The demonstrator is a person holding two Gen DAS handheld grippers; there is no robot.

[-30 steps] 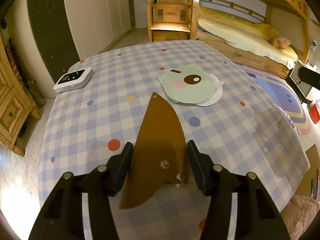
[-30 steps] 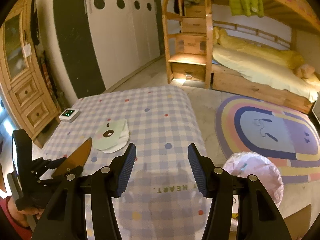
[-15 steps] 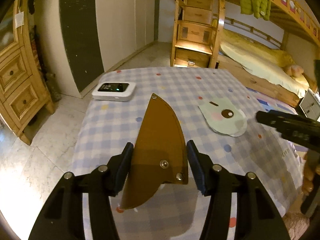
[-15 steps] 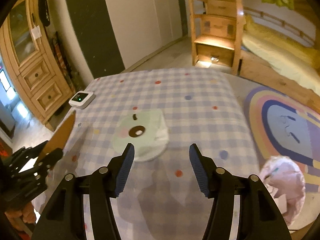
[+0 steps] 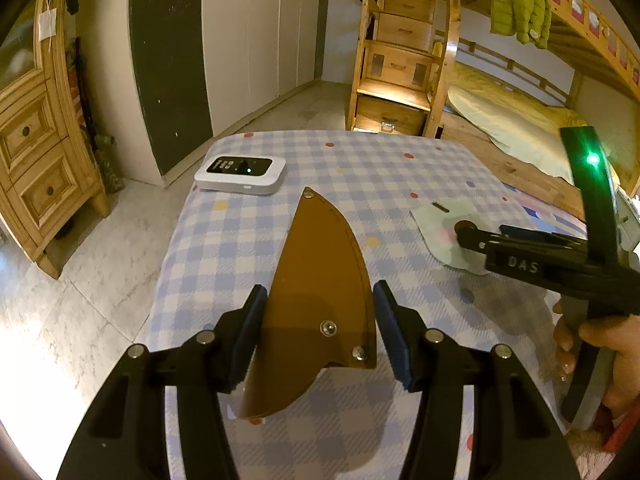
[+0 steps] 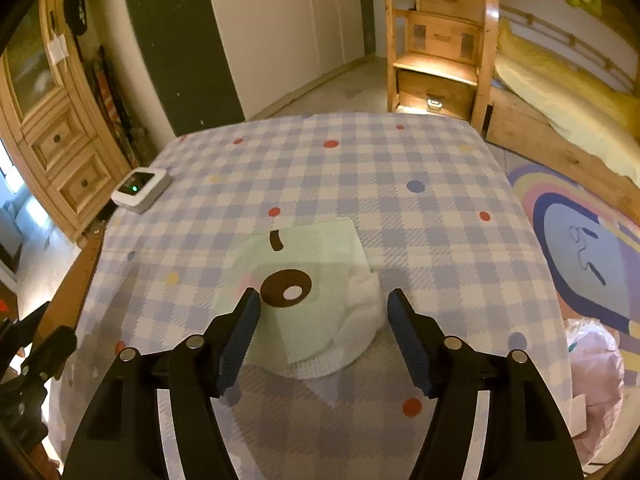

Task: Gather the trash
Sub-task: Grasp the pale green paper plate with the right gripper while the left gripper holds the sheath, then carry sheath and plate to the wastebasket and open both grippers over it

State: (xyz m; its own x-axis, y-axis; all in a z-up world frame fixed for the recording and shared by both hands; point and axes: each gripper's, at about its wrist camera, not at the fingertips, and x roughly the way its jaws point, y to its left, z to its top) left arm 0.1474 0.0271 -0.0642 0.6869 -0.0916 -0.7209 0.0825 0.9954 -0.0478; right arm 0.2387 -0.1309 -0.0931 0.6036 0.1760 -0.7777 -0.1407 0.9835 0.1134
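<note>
on the checked tablecloth [image 6: 400,168], near its middle, lies the trash in question: a pale green paper piece [image 6: 304,280] with a brown ring print, resting on a white napkin [image 6: 356,320]. the right gripper [image 6: 322,332] hangs just above it, jaws opening, the paper between them but not pressed. the left gripper [image 5: 318,328] is closed on a brown leather sheath [image 5: 316,300], held off the cloth on the side of the paper toward the white device [image 6: 139,189] at the cloth's edge.

recommendation: lower the right jaws until the pads straddle both layers, then close low so the green sheet and napkin lift together; a shallow pinch risks taking the top sheet only.

containers: a pink bag [image 6: 592,376] sits on the floor off the cloth's right edge. contents cannot be determined.
</note>
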